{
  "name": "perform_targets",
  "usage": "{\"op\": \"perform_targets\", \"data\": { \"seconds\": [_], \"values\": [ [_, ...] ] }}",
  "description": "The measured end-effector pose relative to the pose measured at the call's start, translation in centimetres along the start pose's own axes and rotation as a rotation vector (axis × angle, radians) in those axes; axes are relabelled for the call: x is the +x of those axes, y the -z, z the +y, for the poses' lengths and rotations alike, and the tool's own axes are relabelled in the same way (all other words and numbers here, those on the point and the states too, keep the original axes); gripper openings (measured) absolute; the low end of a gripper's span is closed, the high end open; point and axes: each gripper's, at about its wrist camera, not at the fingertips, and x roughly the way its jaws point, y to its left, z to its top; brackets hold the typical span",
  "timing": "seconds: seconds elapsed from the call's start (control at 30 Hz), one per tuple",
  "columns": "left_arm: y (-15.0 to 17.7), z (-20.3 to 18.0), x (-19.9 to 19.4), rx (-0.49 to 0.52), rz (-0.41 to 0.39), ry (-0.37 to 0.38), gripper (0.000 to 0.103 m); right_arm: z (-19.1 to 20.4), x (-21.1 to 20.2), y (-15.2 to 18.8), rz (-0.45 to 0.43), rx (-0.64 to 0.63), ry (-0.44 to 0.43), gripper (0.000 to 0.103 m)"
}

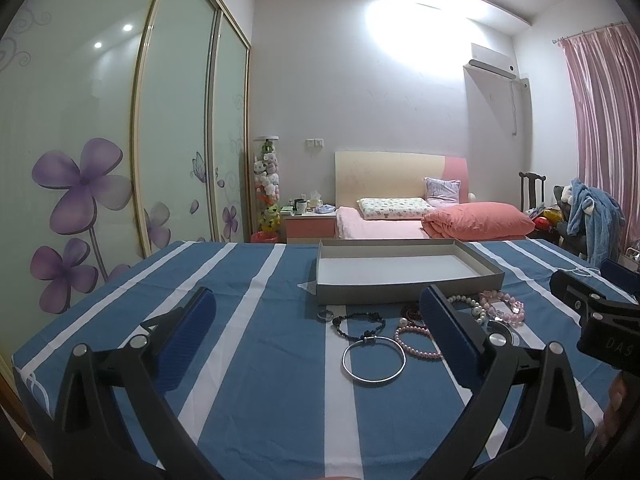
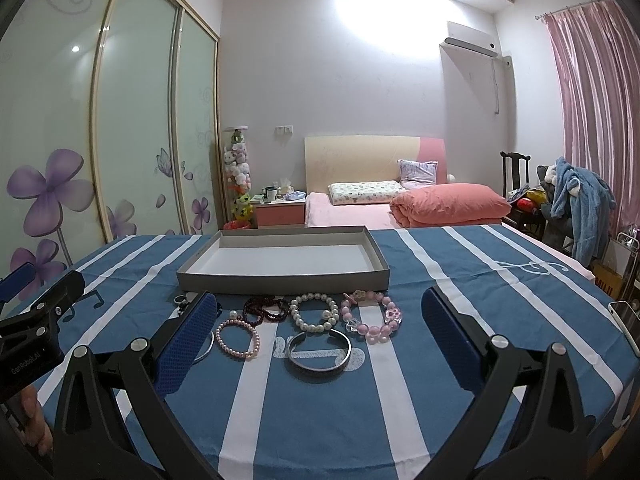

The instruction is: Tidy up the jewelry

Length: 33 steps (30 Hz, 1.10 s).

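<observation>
Nearest, the left gripper [image 1: 316, 340] and right gripper [image 2: 320, 340] both hover released, jaws spread wide and holding nothing, above the striped blue cloth of the table [image 2: 460, 360]. Just beyond lie a thin silver bangle [image 1: 374, 360] and a wide silver cuff [image 2: 319, 351]. Behind these sit a small pink pearl bracelet [image 2: 238, 338], a dark, possibly garnet, bead strand [image 2: 266, 309], a white pearl bracelet [image 2: 314, 312] and a pink bead bracelet [image 2: 372, 316]. Farther back rests the shallow grey box [image 2: 280, 278], with nothing inside.
</observation>
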Motion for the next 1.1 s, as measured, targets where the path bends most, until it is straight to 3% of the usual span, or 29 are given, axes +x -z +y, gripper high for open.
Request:
{"op": "perform_targets", "data": {
  "seconds": [1.1],
  "values": [
    [0.01, -0.07, 0.16, 0.000, 0.004, 0.000, 0.099, -0.15, 0.10, 0.11, 0.003, 0.003, 0.000, 0.101]
  ]
}}
